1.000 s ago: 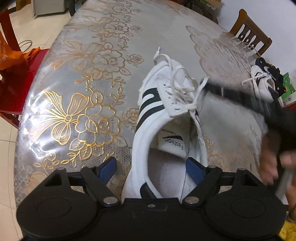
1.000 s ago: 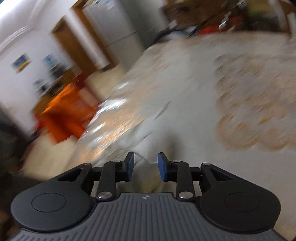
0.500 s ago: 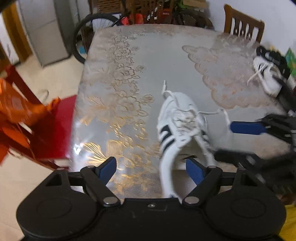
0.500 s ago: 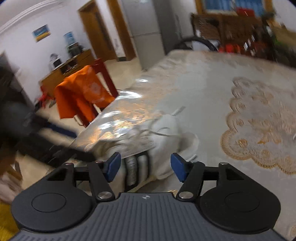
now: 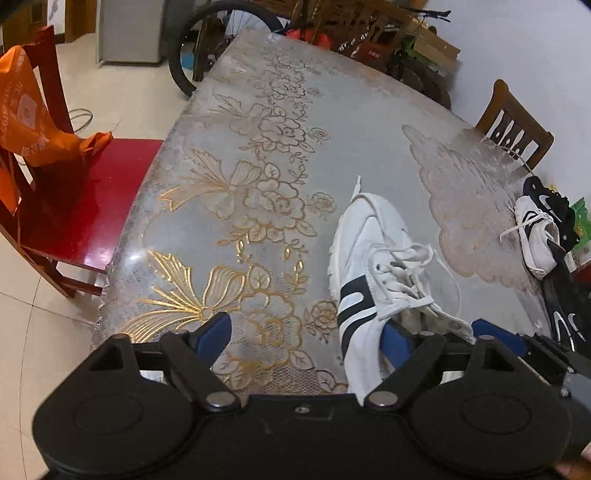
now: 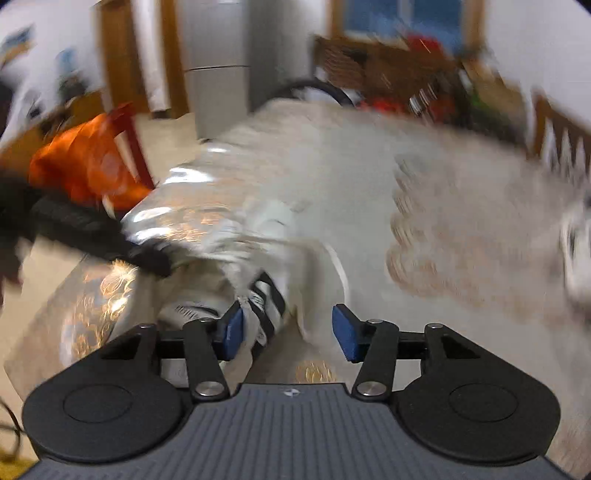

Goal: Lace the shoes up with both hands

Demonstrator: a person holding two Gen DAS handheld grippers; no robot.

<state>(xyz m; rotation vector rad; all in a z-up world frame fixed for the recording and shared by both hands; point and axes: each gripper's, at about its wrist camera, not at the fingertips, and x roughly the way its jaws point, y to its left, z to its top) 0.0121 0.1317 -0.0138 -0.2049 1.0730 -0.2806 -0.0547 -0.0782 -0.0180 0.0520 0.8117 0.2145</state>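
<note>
A white shoe with black stripes lies on the floral table, toe pointing away, its white laces loosely threaded over the tongue. My left gripper is open near the table's front edge; its right pad sits beside the shoe's heel. One blue pad of the right gripper shows just right of the heel. The right wrist view is blurred: the right gripper is open with the shoe's striped side between its pads, close to the left one. The left gripper appears as a black shape on the left.
A second white and black shoe lies at the table's right edge. A red chair with an orange bag stands left of the table. A wooden chair and a bicycle are at the far end.
The right gripper has opened from a narrow gap and come down beside the shoe's heel. The left gripper has swung, so the shoe now sits by its right finger.
</note>
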